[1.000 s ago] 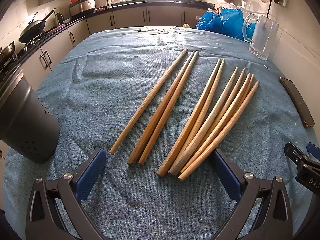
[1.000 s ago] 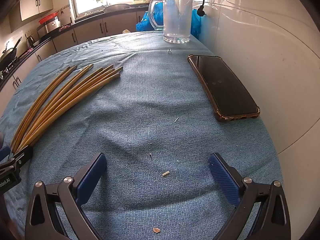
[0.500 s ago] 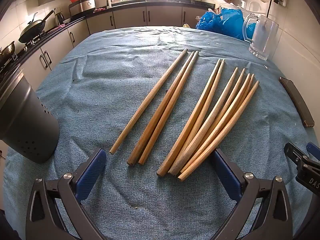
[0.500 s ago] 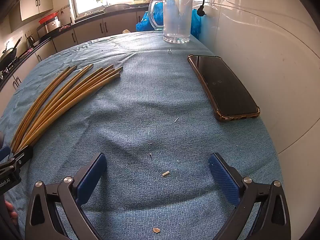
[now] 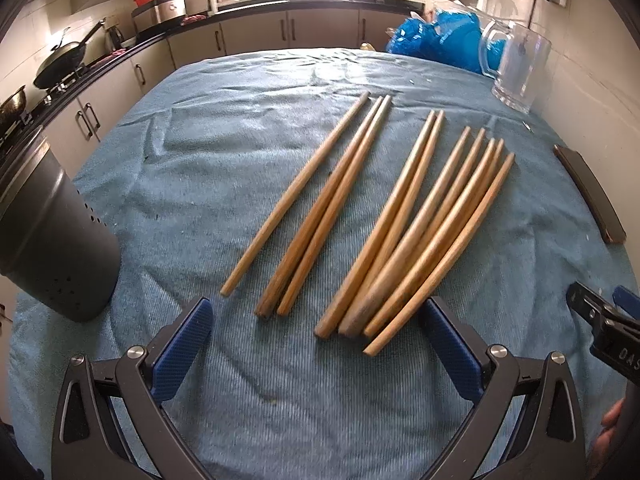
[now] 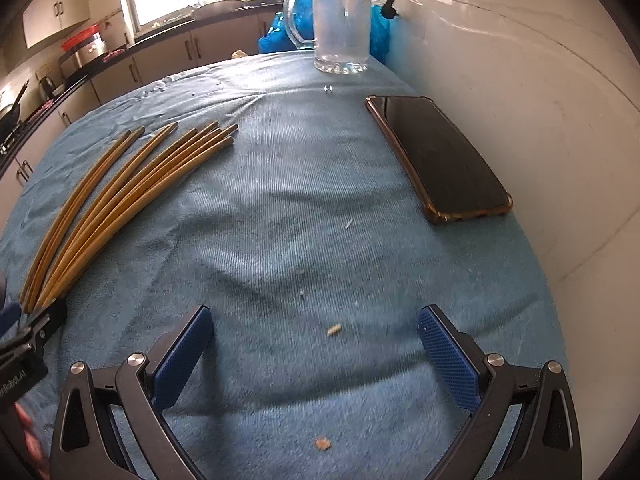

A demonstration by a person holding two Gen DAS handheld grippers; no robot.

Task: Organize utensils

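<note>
The left gripper [image 5: 316, 344] is held low over the blue cloth [image 5: 200, 184] with its jaws spread wide and nothing between them. Just ahead of its fingertips [image 5: 186, 342], 10 wooden chopsticks [image 5: 384, 224] lie flat on the cloth, thick ends toward the gripper – 1 alone at the left, then a touching pair, then a fanned group of 7 whose thick ends crowd together. The dark perforated utensil holder [image 5: 56, 248] stands upright at the left edge of the cloth, apart from the chopsticks.

The right gripper [image 6: 314, 346] is likewise spread wide and grasps nothing; only cloth and a few crumbs [image 6: 333, 330] lie between its pads. A phone [image 6: 438, 156] rests face up ahead and to the right, near the tiled wall [image 6: 520, 112]. A glass mug [image 6: 340, 24] stands upright at the far end – in front of a blue plastic bag [image 5: 436, 38].
</note>
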